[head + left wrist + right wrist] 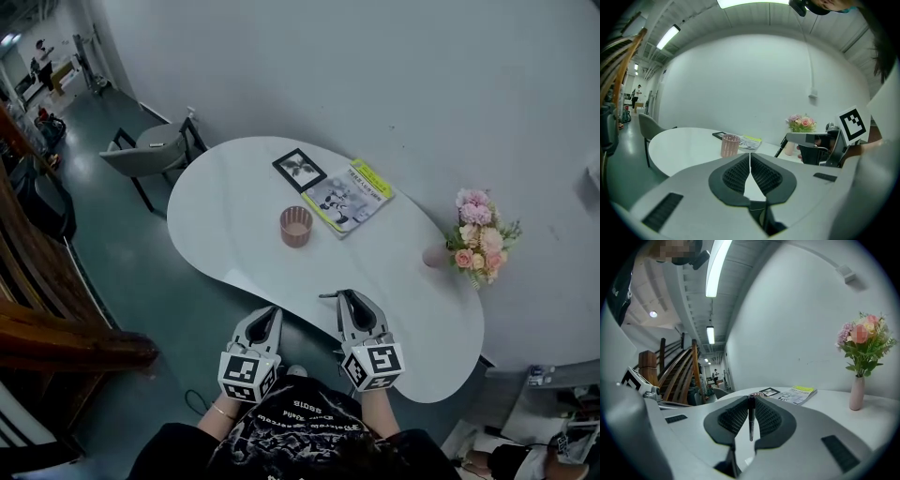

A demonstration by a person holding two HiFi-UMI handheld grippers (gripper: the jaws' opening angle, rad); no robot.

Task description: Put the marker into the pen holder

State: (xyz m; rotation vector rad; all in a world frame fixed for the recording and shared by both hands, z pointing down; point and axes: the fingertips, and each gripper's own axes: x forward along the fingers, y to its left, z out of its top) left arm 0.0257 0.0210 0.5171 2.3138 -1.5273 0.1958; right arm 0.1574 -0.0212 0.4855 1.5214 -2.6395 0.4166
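Observation:
The pink ribbed pen holder (296,226) stands upright near the middle of the white table (225,216); it also shows in the left gripper view (730,145). My right gripper (349,296) is shut on a black marker (751,417), which stands upright between the pads and sticks out to the left of the jaws (330,296). It hovers over the table's near edge, short of the holder, whose rim (756,394) peeks out just behind the marker's top. My left gripper (269,313) is shut and empty (750,157), off the table's near edge, beside the right gripper (820,146).
Beyond the holder lie a black picture frame (299,170) and a magazine (349,198). A pink vase of flowers (478,239) stands at the table's right edge. A grey chair (150,150) sits at the far left end.

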